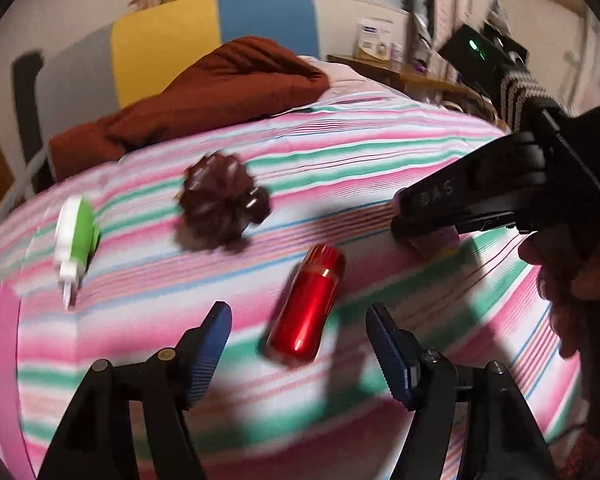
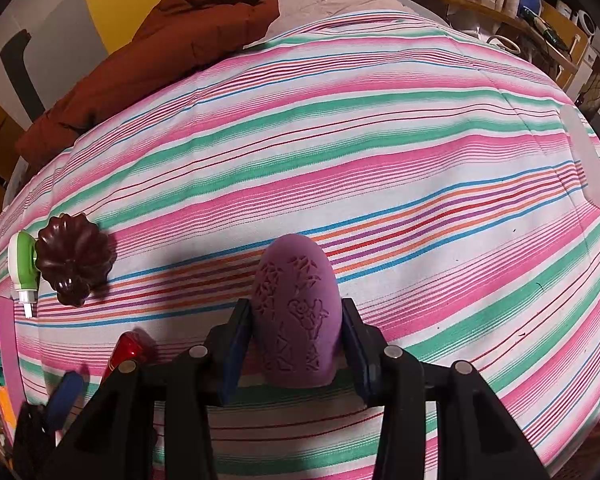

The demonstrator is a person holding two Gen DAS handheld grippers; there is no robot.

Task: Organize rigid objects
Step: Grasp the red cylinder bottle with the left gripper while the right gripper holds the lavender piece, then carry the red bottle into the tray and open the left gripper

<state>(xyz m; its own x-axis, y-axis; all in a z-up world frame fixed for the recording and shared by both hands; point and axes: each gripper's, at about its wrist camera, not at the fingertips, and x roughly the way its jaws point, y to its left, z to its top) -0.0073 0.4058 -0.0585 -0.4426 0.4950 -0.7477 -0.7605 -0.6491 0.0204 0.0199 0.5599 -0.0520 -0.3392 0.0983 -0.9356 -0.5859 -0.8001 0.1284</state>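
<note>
A shiny red metal cylinder (image 1: 306,304) lies on the striped bedsheet (image 1: 340,152). My left gripper (image 1: 298,316) is open, with a blue pad on each side of the cylinder's near end and a gap to each. My right gripper (image 2: 295,304) is shut on a purple egg-shaped object (image 2: 296,316) with embossed figures, which rests on the sheet. In the left wrist view the right gripper (image 1: 420,210) reaches in from the right, held by a hand (image 1: 568,280). A brown fluted mould (image 1: 220,200) and a green and white plug-in device (image 1: 78,236) lie to the left.
A pink-rimmed container (image 2: 10,344) holding colourful items sits at the left edge of the bed. A rust-brown quilted blanket (image 2: 160,48) is bunched at the far side. A cluttered wooden shelf (image 2: 480,4) runs behind the bed on the right.
</note>
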